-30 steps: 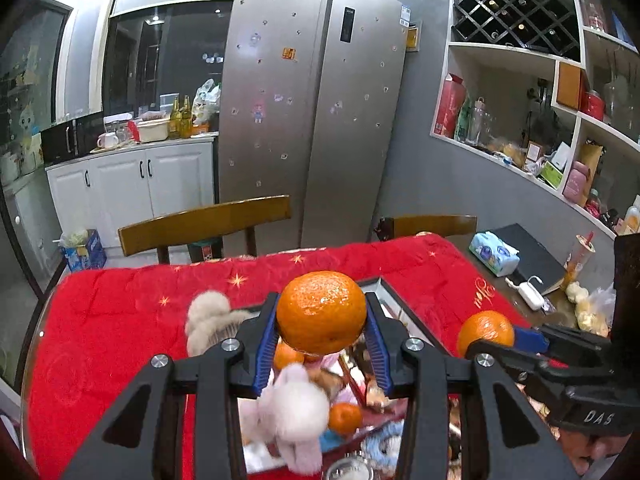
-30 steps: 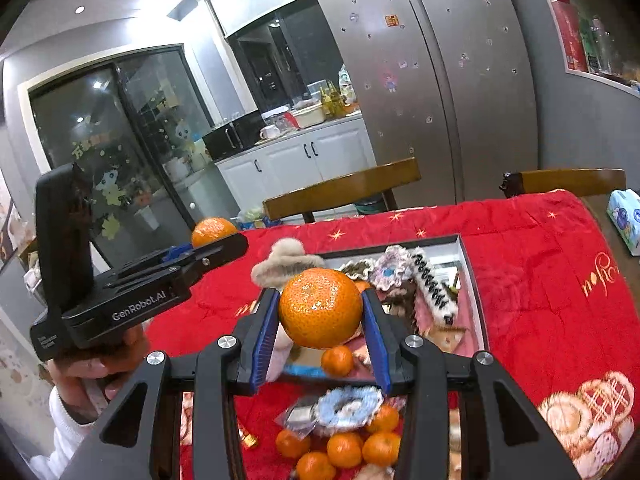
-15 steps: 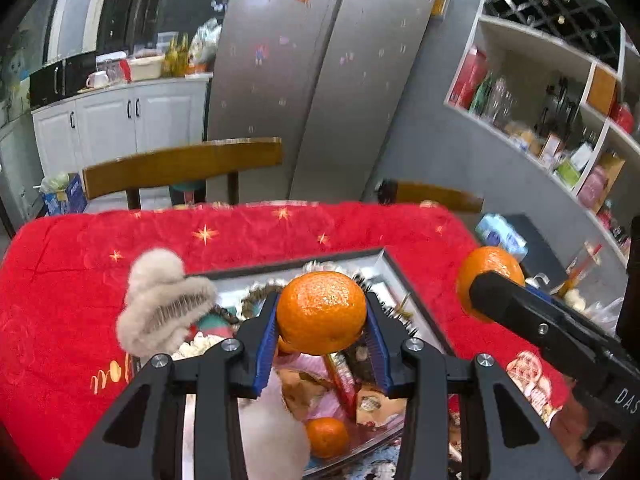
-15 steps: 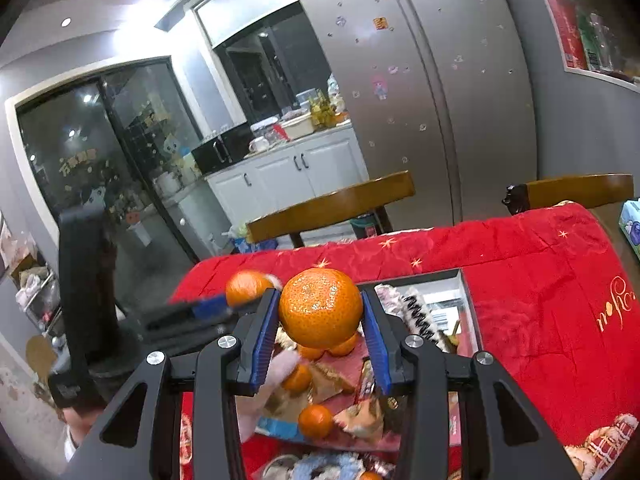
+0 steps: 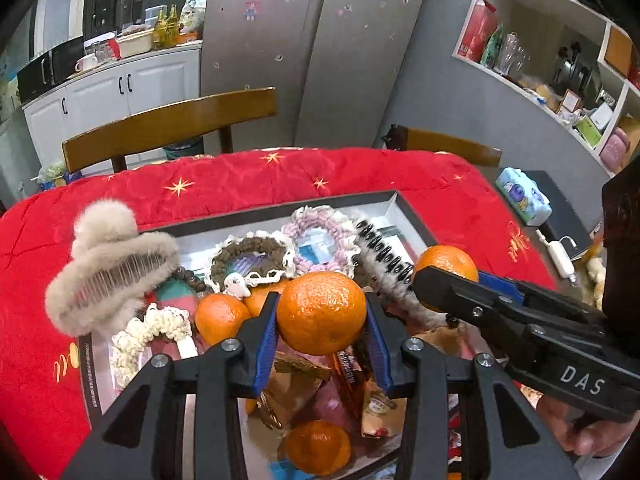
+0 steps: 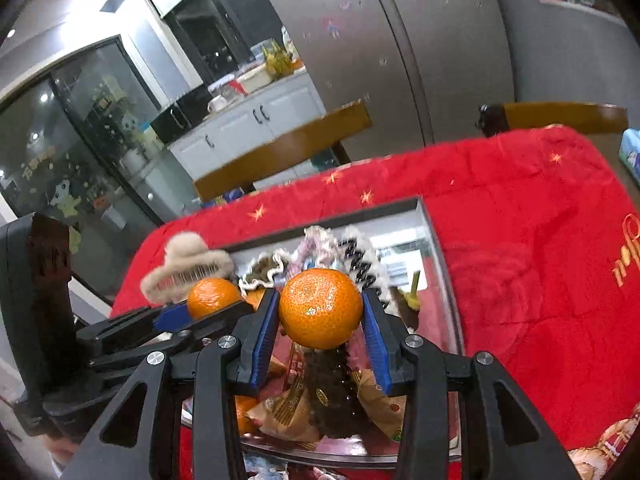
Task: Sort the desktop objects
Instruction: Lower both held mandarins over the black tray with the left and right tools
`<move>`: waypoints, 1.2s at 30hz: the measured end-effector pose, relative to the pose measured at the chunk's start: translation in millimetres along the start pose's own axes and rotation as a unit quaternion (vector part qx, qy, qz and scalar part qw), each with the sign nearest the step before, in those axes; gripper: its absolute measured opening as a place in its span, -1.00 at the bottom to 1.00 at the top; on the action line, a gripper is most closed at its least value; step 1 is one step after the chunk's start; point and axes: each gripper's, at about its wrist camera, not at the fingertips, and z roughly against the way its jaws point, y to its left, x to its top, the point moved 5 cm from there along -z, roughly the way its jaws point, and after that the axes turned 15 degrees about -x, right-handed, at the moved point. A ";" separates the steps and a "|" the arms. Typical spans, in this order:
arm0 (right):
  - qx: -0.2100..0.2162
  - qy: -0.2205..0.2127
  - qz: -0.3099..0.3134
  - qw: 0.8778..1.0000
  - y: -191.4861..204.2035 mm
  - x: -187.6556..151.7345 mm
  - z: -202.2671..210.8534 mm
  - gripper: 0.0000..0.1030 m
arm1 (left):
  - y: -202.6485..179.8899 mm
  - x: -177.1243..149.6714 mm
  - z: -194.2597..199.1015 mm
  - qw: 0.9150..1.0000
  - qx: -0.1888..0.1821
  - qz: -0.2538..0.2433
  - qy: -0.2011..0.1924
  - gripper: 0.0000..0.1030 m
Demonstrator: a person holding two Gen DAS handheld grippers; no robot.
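Note:
My left gripper (image 5: pixel 322 306) is shut on an orange mandarin (image 5: pixel 321 314), held just above a dark-rimmed tray (image 5: pixel 280 206). My right gripper (image 6: pixel 320 308) is shut on a second mandarin (image 6: pixel 320 314) over the same tray (image 6: pixel 424 210). In the left wrist view that second fruit (image 5: pixel 446 260) shows close at the right. The tray holds loose mandarins (image 5: pixel 220 316), a fluffy beige hair claw (image 5: pixel 108 268), crocheted scrunchies (image 5: pixel 320 240), a black-toothed hair clip (image 5: pixel 384 252) and snack packets (image 5: pixel 296 384).
A red quilted cloth (image 5: pixel 240 180) covers the table. Two wooden chairs (image 5: pixel 168 124) (image 5: pixel 448 144) stand at its far side before a steel fridge. A tissue pack (image 5: pixel 524 200) and a white charger (image 5: pixel 560 256) lie off the cloth at the right.
Both grippers have sunk towards the tray and tilted further down, each still clamping its mandarin. The two have drawn closer together over the tray.

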 end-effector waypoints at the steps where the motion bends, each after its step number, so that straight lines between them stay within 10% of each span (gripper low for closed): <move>1: 0.002 0.004 0.000 1.000 0.2 -1.6 -2.9 -0.22 | 1.0 -1.0 -2.2 1.000 -0.003 0.003 0.002 -0.20; 36: -0.005 0.043 -0.009 0.999 -10.8 -11.7 -29.7 -0.19 | 10.8 -5.5 -19.0 0.999 0.045 -0.010 0.010 -0.19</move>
